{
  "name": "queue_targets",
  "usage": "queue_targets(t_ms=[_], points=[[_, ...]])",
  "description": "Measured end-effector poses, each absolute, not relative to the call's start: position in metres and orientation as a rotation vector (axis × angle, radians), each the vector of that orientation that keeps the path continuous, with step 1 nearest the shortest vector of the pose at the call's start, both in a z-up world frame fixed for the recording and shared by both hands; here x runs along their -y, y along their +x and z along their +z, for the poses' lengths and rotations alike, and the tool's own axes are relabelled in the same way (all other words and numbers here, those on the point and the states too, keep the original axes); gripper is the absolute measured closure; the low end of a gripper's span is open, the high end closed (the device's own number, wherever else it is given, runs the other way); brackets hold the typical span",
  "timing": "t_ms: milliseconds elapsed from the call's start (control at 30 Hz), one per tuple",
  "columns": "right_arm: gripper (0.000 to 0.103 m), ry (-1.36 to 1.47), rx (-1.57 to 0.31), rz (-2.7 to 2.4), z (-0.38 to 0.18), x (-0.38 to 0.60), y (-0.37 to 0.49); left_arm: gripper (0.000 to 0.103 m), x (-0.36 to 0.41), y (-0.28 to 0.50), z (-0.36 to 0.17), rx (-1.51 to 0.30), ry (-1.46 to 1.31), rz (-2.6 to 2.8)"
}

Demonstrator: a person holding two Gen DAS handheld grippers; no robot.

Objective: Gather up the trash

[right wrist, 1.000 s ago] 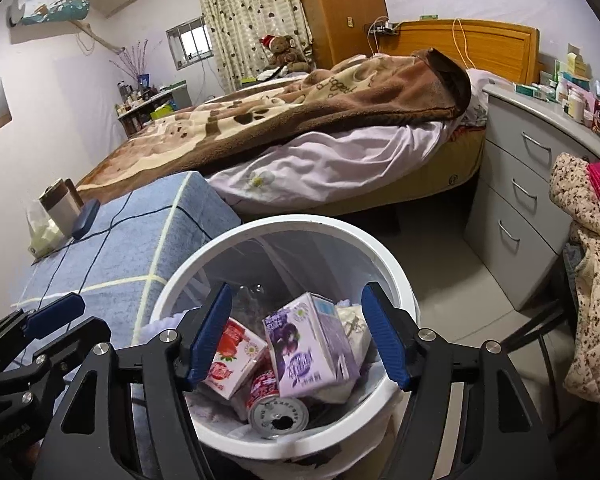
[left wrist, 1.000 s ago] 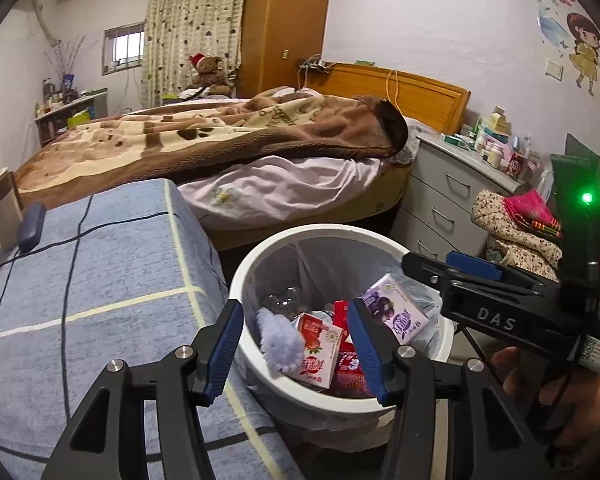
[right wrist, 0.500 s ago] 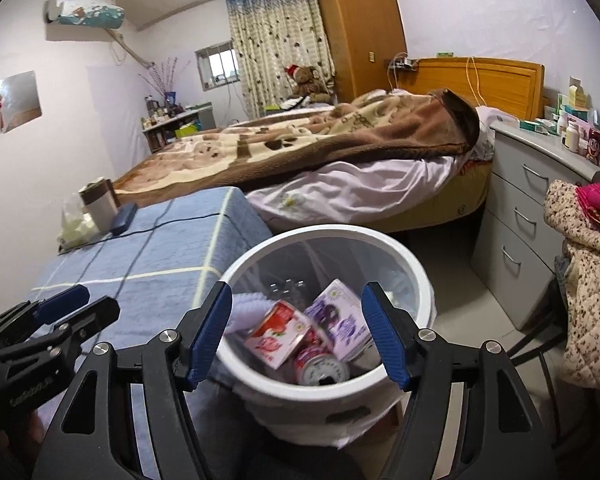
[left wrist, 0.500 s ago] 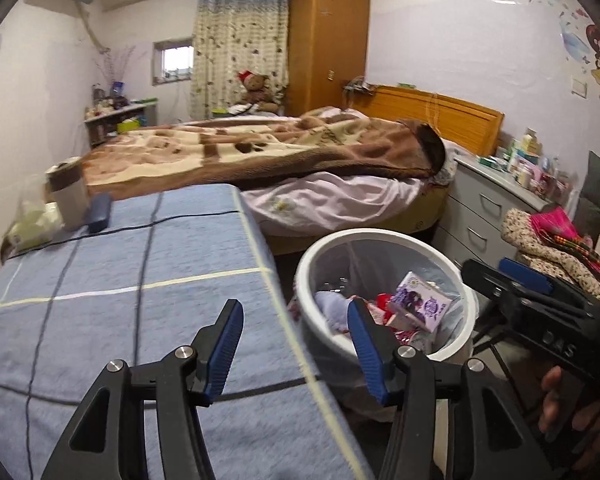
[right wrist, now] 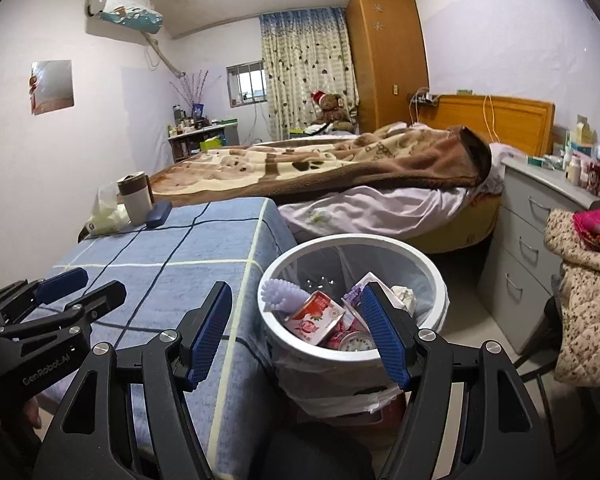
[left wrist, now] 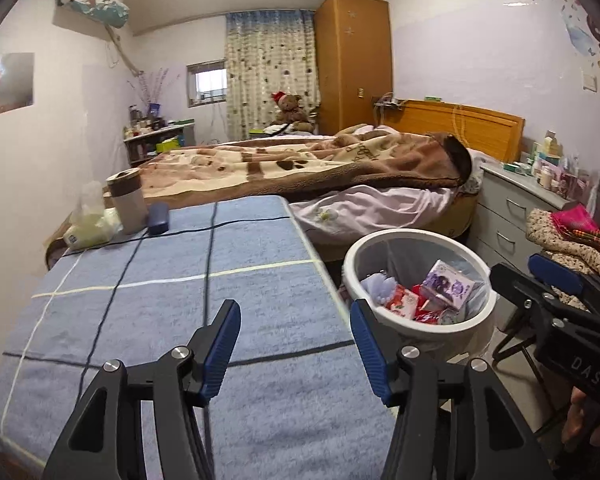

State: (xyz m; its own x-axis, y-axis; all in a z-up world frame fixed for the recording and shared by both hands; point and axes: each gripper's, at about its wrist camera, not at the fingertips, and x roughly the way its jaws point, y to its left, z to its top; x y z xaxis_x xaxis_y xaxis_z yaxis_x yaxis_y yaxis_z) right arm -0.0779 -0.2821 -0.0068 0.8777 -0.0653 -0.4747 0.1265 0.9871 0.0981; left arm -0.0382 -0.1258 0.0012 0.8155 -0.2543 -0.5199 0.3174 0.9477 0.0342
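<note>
Looking across my table from left to right, I judge the main risk sits at the far left corner: a bag of tissues [left wrist: 88,226], a lidded cup [left wrist: 127,200] and a dark blue case [left wrist: 158,219] stand close together on the blue checked tablecloth [left wrist: 260,264], and none of them reads clearly as rubbish, so a hurried grab could take the wrong thing or tip the cup. A thin black cable [left wrist: 220,224] runs across the cloth by the case and could snag a finger. My left gripper [left wrist: 294,354] hangs over the bare cloth; its jaws have just been opening a little, they stand moderately apart, and nothing lies between them or touches them. Just beside the table's right edge stands the white bin [right wrist: 432,276], lined with a clear bag and already heaped with cartons and a can; another item dropped carelessly could roll off the pile. My right gripper [right wrist: 300,336] hovers near the bin's rim, jaws wide apart, holding nothing and pressing on nothing.
</note>
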Motion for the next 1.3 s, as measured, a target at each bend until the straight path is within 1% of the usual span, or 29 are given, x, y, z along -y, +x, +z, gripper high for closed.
queue_targets(t_ms=[367, 1300], points=[[0.034, 0.11, -0.468, -0.112, -0.009, 0.271, -0.087, 0.046, 0.106, -0.055, 0.003, -0.509, 0.091, -0.257], [0.034, 0.131, -0.469, -0.118, -0.01, 0.27, -0.092, 0.046, 0.106, -0.06, 0.005, -0.507, 0.096, -0.261]])
